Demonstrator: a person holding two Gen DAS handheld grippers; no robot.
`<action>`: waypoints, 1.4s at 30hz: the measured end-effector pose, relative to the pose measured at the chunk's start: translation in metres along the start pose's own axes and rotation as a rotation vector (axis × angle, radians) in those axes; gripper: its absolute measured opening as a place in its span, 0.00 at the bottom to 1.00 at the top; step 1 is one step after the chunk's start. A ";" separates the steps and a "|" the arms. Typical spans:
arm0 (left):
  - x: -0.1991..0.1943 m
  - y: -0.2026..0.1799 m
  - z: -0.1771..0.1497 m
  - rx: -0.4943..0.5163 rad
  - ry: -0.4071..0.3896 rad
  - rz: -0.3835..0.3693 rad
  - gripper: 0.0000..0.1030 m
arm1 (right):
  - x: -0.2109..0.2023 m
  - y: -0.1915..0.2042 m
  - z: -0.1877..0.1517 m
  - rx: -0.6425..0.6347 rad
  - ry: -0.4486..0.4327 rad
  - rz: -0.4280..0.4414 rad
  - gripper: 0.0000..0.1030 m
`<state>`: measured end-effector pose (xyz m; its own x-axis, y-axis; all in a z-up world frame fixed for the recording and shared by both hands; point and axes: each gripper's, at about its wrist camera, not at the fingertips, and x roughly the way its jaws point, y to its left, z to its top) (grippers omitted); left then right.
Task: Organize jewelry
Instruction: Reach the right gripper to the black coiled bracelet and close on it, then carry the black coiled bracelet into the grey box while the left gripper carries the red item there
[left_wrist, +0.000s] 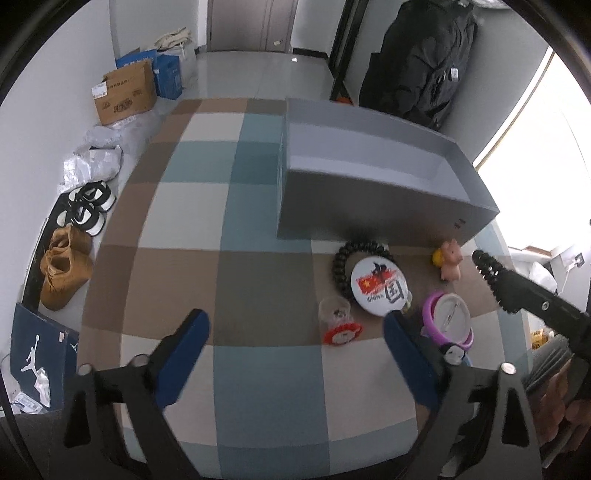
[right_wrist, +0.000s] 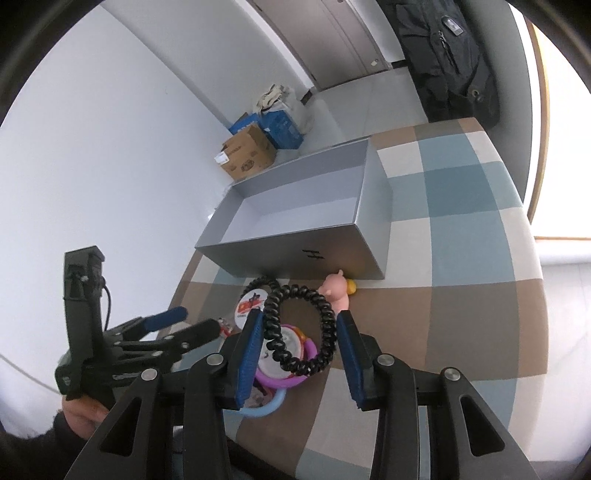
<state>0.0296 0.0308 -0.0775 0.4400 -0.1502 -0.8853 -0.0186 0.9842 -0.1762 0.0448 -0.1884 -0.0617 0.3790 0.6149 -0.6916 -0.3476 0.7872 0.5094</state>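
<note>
Right wrist view, right gripper (right_wrist: 300, 341) spread wide around black coiled bracelet (right_wrist: 295, 328) lying over purple-rimmed round case (right_wrist: 284, 354), beside pink pig toy (right_wrist: 335, 291), near open grey box (right_wrist: 295, 221), left gripper (left_wrist: 295, 343) released above checkered cloth (left_wrist: 207, 221).

A black spiral coil bracelet (left_wrist: 345, 264) is lying looped on the checked worktop (left_wrist: 236, 229), just in front of the open grey box (left_wrist: 376, 206). A round China flag badge (left_wrist: 380, 286) is overlapping it. A purple ring (left_wrist: 430, 314) and a pink pig figure (left_wrist: 450, 260) are sitting nearby.
</note>
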 end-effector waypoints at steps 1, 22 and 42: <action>0.002 -0.001 0.000 0.000 0.007 -0.002 0.82 | 0.000 0.001 0.000 -0.002 -0.001 0.000 0.38; -0.011 -0.006 0.000 -0.031 -0.021 -0.148 0.23 | -0.010 0.006 0.000 -0.027 -0.049 -0.001 0.38; -0.060 -0.018 0.056 0.000 -0.221 -0.175 0.23 | -0.035 0.037 0.049 -0.120 -0.161 0.014 0.38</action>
<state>0.0535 0.0277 0.0026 0.6216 -0.2934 -0.7264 0.0749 0.9452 -0.3177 0.0607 -0.1779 0.0065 0.5022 0.6329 -0.5892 -0.4501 0.7731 0.4469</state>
